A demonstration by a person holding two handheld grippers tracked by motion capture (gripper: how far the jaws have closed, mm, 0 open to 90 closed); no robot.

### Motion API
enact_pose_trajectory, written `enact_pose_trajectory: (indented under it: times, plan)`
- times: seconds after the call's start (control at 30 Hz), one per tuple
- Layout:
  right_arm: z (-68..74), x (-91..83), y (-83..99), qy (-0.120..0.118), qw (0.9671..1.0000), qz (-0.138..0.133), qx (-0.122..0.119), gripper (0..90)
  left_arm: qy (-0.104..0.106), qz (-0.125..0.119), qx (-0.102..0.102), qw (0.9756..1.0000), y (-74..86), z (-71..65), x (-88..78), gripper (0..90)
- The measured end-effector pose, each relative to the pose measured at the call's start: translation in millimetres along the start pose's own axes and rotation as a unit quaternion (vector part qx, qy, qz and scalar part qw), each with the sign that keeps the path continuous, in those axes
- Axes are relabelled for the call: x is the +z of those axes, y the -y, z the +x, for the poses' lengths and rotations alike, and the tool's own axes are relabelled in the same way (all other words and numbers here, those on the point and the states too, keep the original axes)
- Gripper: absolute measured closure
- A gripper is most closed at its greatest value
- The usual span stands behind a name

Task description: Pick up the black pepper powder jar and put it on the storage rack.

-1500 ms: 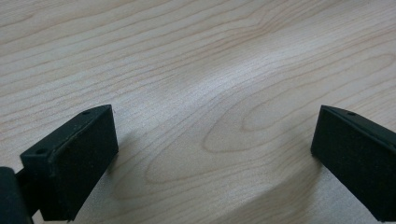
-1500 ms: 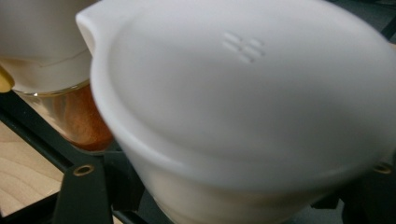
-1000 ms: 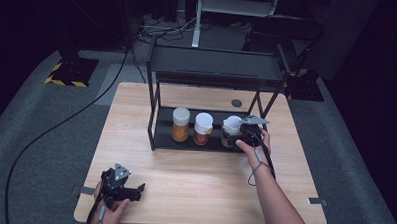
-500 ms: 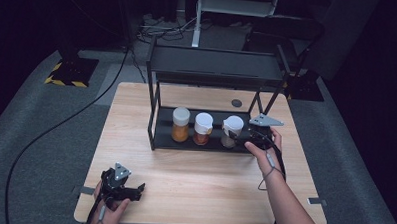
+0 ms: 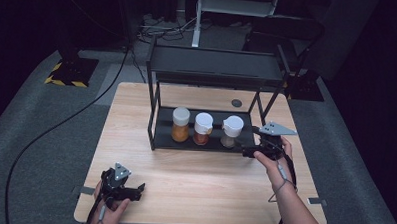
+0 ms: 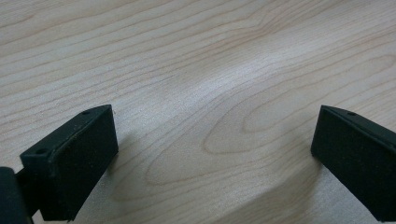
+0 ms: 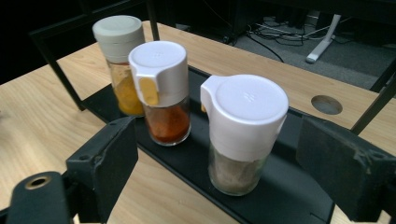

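Now, biggest thing first.

Table: the wooden table [image 5: 203, 192] holds everything. A lot of bare wood lies between the rack and the near edge.

Rack: a black metal rack [image 5: 213, 67] stands across the far half of the table. Its bottom tray [image 7: 187, 163] holds three jars in a row.

Jars: the grey jar [image 7: 240, 135] with a white lid stands at the right end of the tray. The red jar [image 7: 163, 93] is next to it with a small gap. The yellow jar [image 7: 121, 65] is at the left end.

Right gripper: the right gripper [image 5: 250, 153] is wide open and holds nothing. It sits just off the front right corner of the rack and points at the grey jar.

Left gripper: the left gripper [image 5: 133, 191] is open too and empty. It rests near the front left corner of the table, well away from the rack.

Doing it well: I think the job is to grab the grey jar. Slide straight in, one jaw on each side, and squeeze the glass part under the lid.

Room to move: the top shelf hangs over the jars, so come in low from the front. The rack leg stands close on the right, and the red jar is close on the left.
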State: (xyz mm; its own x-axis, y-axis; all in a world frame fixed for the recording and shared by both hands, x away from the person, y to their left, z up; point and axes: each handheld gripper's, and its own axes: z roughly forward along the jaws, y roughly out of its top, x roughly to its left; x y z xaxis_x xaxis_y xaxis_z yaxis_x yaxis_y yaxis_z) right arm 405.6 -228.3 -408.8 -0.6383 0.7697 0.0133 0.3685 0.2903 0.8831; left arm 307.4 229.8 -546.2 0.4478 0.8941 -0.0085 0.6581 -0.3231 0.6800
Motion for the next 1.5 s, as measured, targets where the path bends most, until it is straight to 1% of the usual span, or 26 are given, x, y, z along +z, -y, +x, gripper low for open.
enact_pose_trajectory:
  times: [0.23,0.4,0.8,1.0,1.13,1.27,1.5]
  plan:
    - [3.5,-16.3,6.8,-0.005,1.0,-0.006,0.004,12.9,0.0,0.0,0.0,1.0,0.0,0.0,0.0,0.2]
    - [4.0,-26.7,14.3,-0.008,0.9999,-0.006,0.006,12.8,0.0,0.0,0.0,1.0,0.0,0.0,0.0,0.2]
    - [0.4,-44.3,38.9,0.004,0.9999,0.003,0.01,12.5,0.0,0.0,0.0,1.0,0.0,0.0,0.0,0.2]
    - [-1.2,-47.2,54.8,0.008,0.9998,0.013,0.01,12.5,0.0,0.0,0.0,1.0,0.0,0.0,0.0,0.2]
    - [-2.6,-48.0,66.3,0.011,0.9997,0.016,0.014,12.4,0.0,0.0,0.0,1.0,0.0,0.0,0.0,0.2]
    - [-4.3,-45.7,78.3,0.012,0.9994,0.026,0.018,12.3,0.0,0.0,0.0,1.0,0.0,-0.1,0.0,0.2]
    - [-5.6,-40.6,96.7,0.013,0.999,0.041,0.014,11.9,0.0,0.0,0.0,1.0,0.0,0.0,0.0,0.2]
